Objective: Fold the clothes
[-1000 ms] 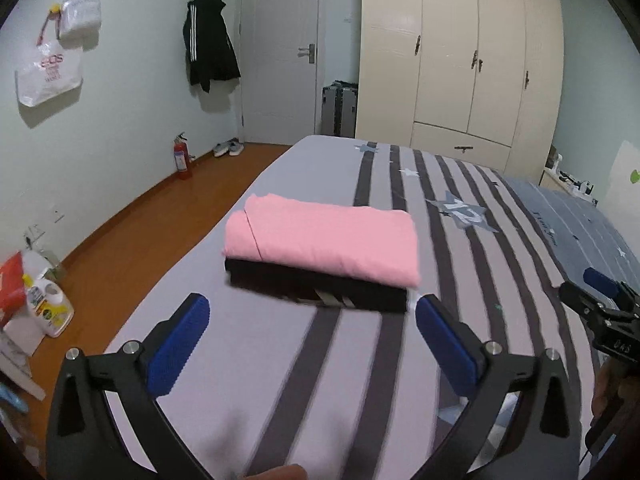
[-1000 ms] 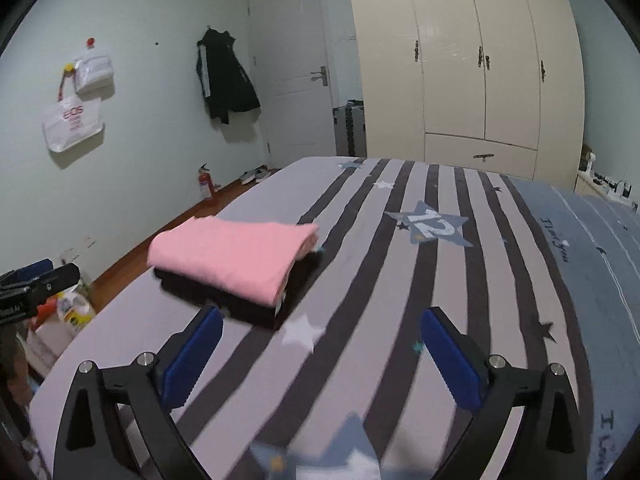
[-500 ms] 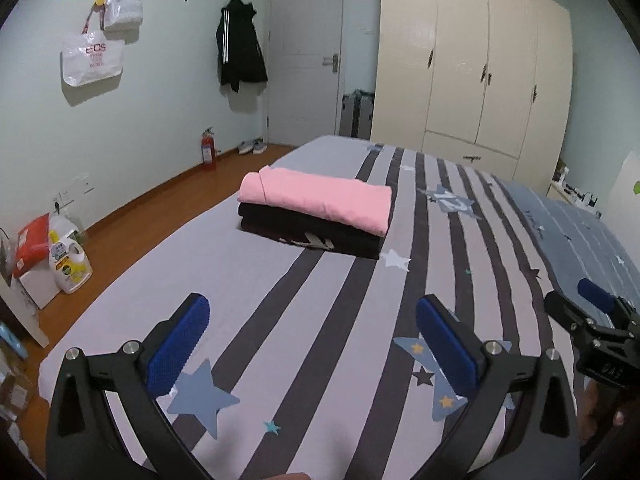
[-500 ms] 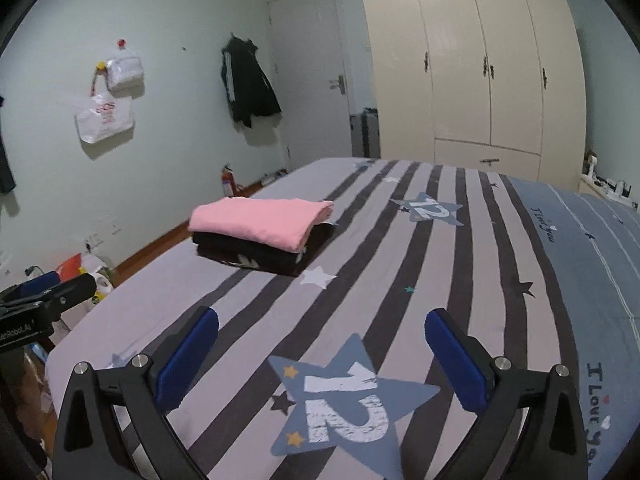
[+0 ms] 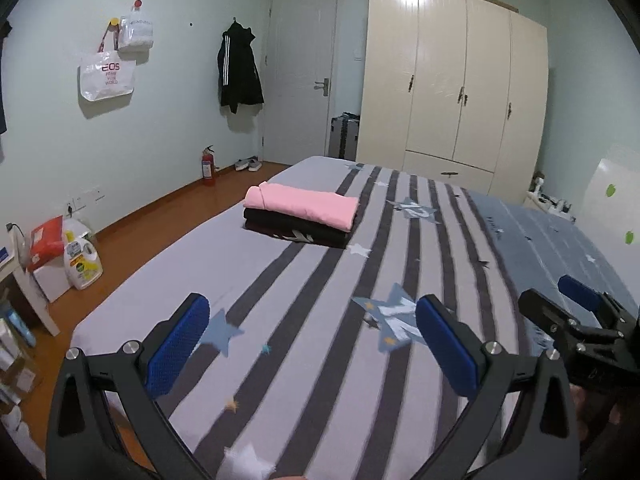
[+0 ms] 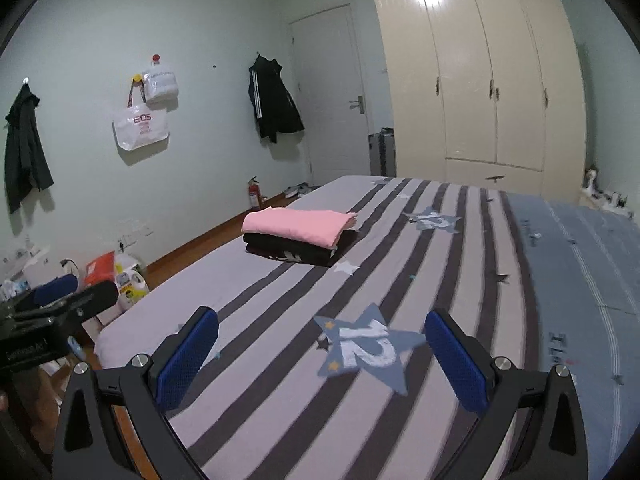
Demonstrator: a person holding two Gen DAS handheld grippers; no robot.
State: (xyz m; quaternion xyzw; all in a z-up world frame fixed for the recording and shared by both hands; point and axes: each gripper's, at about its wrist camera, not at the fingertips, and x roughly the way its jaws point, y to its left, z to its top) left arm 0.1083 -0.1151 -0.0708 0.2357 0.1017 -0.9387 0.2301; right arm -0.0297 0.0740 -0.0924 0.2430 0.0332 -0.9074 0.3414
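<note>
Two folded garments, stacked: pink top [image 5: 304, 206] on black garment [image 5: 294, 232], lying on the striped bed [image 5: 280, 340], well ahead of both tools and slightly left. Left hand-held gripper [image 5: 312, 344]: blue pads spread apart, holding nothing, above the bed. Right hand-held gripper [image 6: 322, 354]: pads likewise apart, empty.
</note>
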